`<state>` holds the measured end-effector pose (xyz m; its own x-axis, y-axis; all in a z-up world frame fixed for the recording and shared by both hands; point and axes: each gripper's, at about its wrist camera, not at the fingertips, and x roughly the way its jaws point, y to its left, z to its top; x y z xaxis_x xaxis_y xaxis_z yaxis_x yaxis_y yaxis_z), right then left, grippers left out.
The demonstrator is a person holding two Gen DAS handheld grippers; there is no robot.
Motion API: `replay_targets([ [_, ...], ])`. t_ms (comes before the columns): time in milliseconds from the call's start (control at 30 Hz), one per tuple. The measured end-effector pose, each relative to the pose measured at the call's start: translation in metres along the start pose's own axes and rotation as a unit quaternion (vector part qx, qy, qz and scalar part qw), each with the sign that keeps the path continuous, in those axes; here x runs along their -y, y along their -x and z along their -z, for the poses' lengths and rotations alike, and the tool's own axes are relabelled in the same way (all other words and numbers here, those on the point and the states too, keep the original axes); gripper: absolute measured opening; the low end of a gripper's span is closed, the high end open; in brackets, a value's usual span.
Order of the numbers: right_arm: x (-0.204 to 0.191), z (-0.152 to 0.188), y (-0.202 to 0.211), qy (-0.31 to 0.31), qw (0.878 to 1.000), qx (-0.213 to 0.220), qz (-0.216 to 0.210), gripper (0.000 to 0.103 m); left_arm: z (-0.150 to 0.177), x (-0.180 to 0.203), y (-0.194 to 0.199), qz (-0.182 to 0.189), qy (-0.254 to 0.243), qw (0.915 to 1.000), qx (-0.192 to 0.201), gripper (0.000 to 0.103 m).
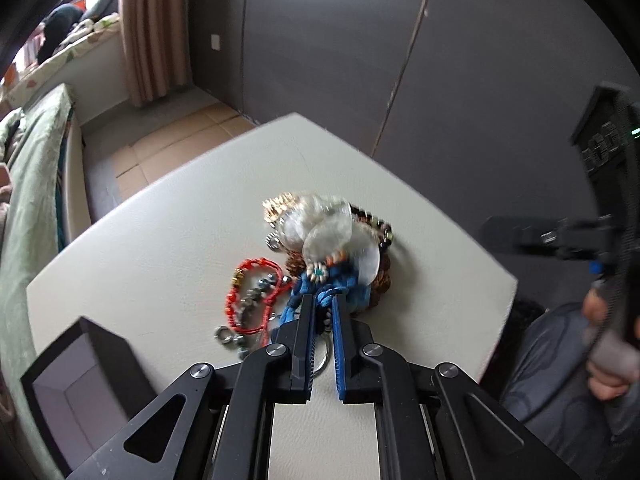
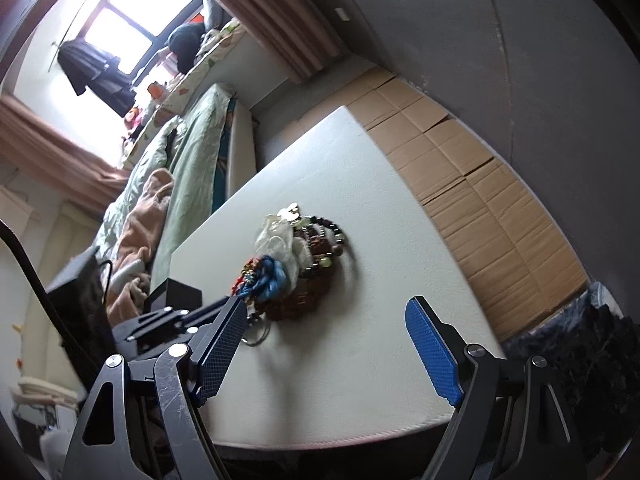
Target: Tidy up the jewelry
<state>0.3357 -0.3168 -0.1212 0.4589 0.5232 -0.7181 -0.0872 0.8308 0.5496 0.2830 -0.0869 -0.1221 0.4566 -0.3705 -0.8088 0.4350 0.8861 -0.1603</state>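
A heap of jewelry lies on the white table (image 1: 168, 216): a blue cord necklace (image 1: 344, 284) with white shell discs (image 1: 332, 236), a red bead bracelet (image 1: 248, 296), dark and brown bead bracelets (image 1: 380, 232). My left gripper (image 1: 322, 300) is shut on the blue cord necklace at the near side of the heap. In the right wrist view the heap (image 2: 296, 260) lies ahead, and my right gripper (image 2: 328, 312) is open and empty, held above the table's near part.
An open black box (image 1: 76, 392) stands at the table's near left corner; it also shows in the right wrist view (image 2: 180, 292). A bed with green bedding (image 2: 192, 152) is beyond the table. Cardboard (image 2: 480, 200) covers the floor by the grey wall.
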Motion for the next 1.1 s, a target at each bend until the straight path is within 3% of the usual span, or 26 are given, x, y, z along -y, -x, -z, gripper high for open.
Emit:
replay_targets([
  [33,-0.003,-0.002,-0.004,0.004,1.000,-0.002,-0.001,0.081,0.000,-0.002,0.007,0.001,0.005,1.0000,0.006,0.008],
  [133,-0.011,-0.009,-0.017,0.019,1.000,-0.017,0.009,0.063,-0.003,-0.006,0.028,0.003,0.019,0.9995,0.025,0.008],
  [400,-0.034,-0.028,-0.042,0.049,0.998,-0.041,0.017,0.062,-0.002,-0.019,0.071,-0.001,0.047,0.9956,0.081,0.008],
  [633,-0.052,-0.041,-0.073,0.094,0.991,-0.076,0.051,0.062,0.014,-0.049,0.100,-0.014,0.100,0.9884,0.114,0.008],
  [967,-0.063,-0.051,-0.102,0.121,0.983,-0.096,0.095,0.061,0.032,-0.090,0.122,-0.041,0.149,0.9790,0.133,0.008],
  [1000,-0.063,-0.050,-0.105,0.122,0.983,-0.099,0.099,0.057,0.034,-0.094,0.122,-0.045,0.154,0.9781,0.132,0.008],
  [1067,-0.063,-0.049,-0.106,0.125,0.981,-0.096,0.112,0.014,0.039,-0.101,0.122,-0.046,0.166,0.9769,0.127,0.008],
  [1100,-0.063,-0.049,-0.106,0.123,0.982,-0.098,0.105,0.004,0.041,-0.103,0.121,-0.048,0.170,0.9762,0.125,0.008],
])
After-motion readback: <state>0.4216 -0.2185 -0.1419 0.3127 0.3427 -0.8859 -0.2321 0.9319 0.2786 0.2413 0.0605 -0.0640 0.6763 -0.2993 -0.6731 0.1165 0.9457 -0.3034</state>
